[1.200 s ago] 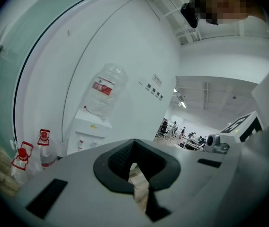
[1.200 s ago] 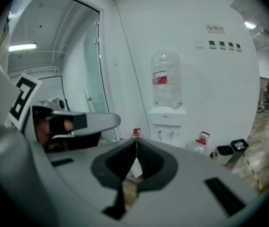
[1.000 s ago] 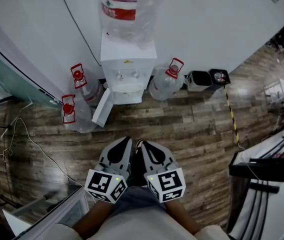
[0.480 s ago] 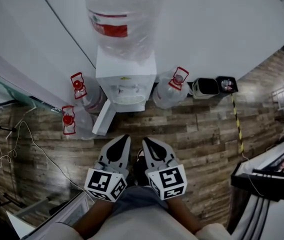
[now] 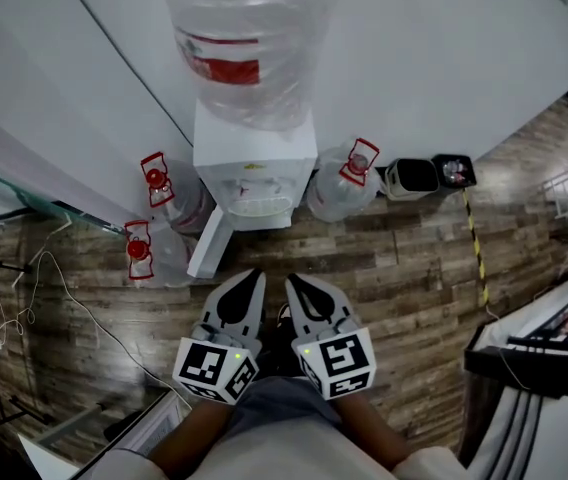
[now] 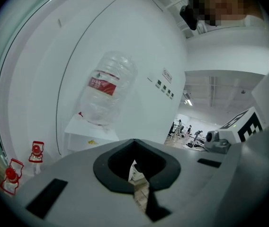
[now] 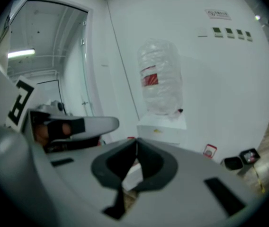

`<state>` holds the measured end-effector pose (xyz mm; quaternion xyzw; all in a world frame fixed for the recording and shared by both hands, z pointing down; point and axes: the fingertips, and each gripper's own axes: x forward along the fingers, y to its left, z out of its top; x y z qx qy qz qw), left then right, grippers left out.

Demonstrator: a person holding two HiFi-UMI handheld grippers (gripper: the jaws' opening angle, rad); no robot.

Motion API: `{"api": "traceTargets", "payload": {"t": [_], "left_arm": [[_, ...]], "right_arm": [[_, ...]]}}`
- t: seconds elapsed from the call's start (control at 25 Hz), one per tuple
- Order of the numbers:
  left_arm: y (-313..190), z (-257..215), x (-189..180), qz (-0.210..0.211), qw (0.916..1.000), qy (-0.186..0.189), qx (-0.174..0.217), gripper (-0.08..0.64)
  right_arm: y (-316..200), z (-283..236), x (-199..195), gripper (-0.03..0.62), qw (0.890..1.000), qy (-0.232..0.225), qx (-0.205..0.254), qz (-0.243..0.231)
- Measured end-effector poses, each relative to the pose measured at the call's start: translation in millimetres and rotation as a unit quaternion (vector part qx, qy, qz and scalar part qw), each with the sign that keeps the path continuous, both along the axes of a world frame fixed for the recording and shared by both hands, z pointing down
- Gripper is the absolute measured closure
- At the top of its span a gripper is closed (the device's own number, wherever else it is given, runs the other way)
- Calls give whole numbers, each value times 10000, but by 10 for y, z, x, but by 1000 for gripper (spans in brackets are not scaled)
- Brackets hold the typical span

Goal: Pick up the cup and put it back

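A white water dispenser (image 5: 254, 158) with a large clear bottle (image 5: 249, 38) on top stands against the wall ahead. I can make out no cup in any view; the dispenser's tap recess (image 5: 254, 200) is too small to read. My left gripper (image 5: 247, 276) and right gripper (image 5: 299, 280) are held side by side in front of the person, pointing at the dispenser. Both are shut with nothing between the jaws. In the left gripper view the left gripper's (image 6: 134, 141) tips meet, and the right gripper's (image 7: 137, 141) tips meet in its own view.
Spare water bottles with red caps (image 5: 159, 178) (image 5: 139, 243) (image 5: 344, 173) flank the dispenser. Its lower door (image 5: 207, 243) hangs open. Two small bins (image 5: 409, 176) (image 5: 454, 170) stand to the right. A black desk (image 5: 534, 358) is at the right, cables (image 5: 54, 288) at the left.
Both grippers have moved forward together toward the dispenser, which now looks larger and nearer. Their jaws have stayed shut.
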<state>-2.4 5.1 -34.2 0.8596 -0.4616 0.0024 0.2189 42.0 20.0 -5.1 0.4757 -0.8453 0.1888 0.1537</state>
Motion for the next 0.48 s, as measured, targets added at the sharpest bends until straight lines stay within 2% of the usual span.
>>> {"api": "traceTargets", "payload": {"t": [0.28, 0.48], "left_arm": [[101, -22, -264, 123, 9998, 171, 33, 552], [143, 3, -361, 108, 9998, 177, -11, 552]], "right_arm": [[134, -38, -322, 569, 9999, 93, 33, 81], [225, 3, -416, 569, 9999, 54, -72, 78]]}}
